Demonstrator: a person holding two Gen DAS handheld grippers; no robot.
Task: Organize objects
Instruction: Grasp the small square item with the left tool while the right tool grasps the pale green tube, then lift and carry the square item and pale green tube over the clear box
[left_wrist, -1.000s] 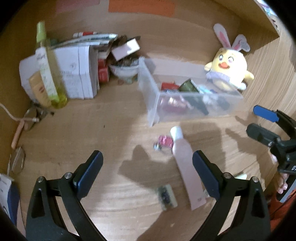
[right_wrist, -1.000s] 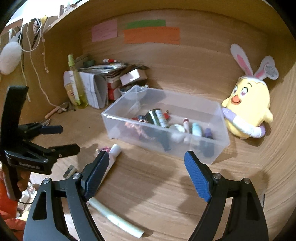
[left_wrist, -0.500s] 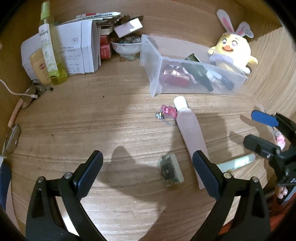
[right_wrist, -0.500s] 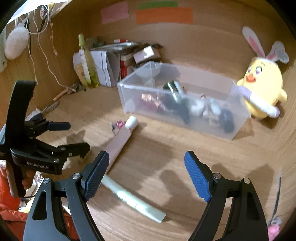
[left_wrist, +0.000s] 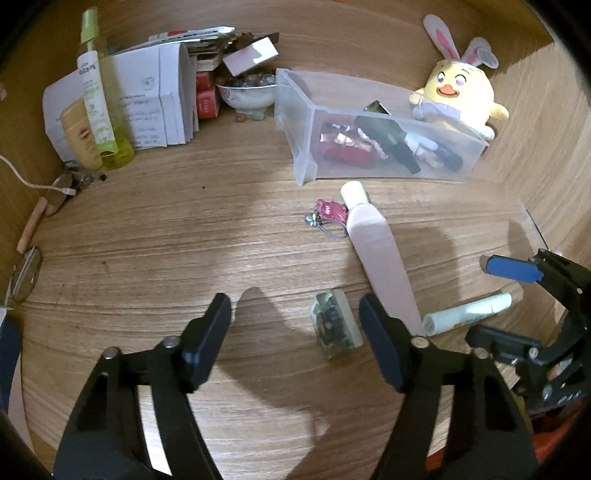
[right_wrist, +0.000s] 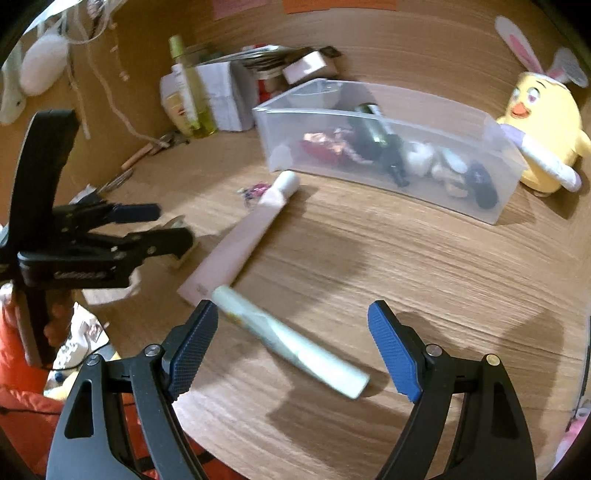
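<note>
Closing its smooth black jaws around a small rectangular block (left_wrist: 335, 323), the right's ribbed blue jaws gape wide.

On the surface (left_wrist: 147, 240), a tube (left_wrist: 376, 254) lies before the bin (left_wrist: 295, 122); clip (left_wrist: 328, 212) at its left (touching), toy (left_wrist: 461, 96) behind the bin.
</note>
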